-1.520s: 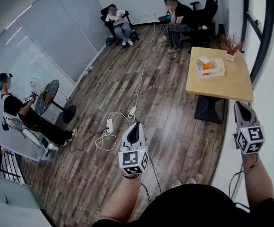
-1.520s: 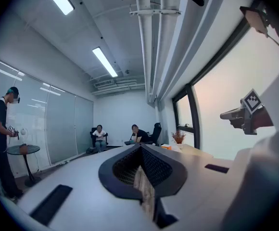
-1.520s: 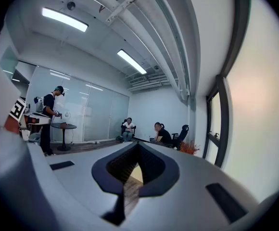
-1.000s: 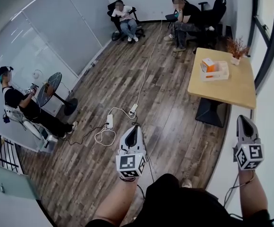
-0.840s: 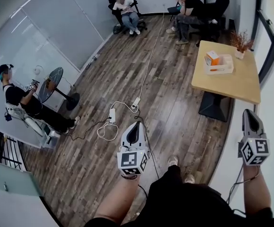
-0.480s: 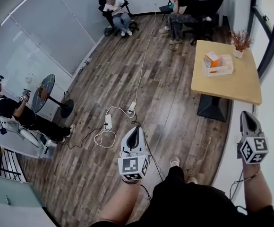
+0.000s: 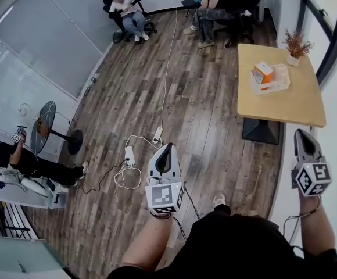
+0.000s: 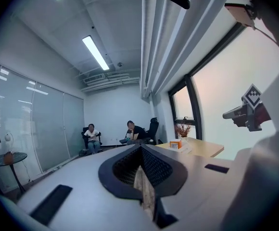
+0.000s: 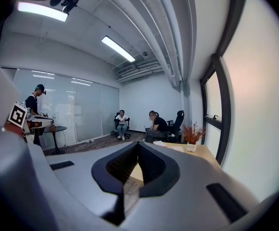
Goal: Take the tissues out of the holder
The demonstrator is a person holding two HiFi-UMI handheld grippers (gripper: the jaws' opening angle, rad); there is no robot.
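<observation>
Head view looks down on both grippers held out over the floor, well apart from the task's things. The left gripper [image 7: 167,150] has its fingers [image 8: 125,166] drawn together with only a thin slit between them, and nothing in it. The right gripper [image 7: 302,137] has its fingers [image 9: 155,166] closed too, and it is empty.

We judge the task not yet begun, so the risks lie ahead. A cable [image 7: 167,57] and two power strips [image 7: 129,154] lie on the floor just ahead of the left gripper, and we could catch a foot there as we approach. The holder [image 7: 278,86] looks light. If we pull with one gripper alone, it may lift or slide with the tissues [image 7: 264,71]. The small plant [image 7: 297,43] stands near it and could be knocked over.

The floor is dark wood planking. Further on, by the window wall at the right, stands the pale wooden table [image 7: 284,106], which carries the white holder with what looks like an orange-topped tissue pack inside. A glass partition runs along the left, with one person seated by a small round table [image 7: 43,120]. Two more people sit on chairs at the far end.
</observation>
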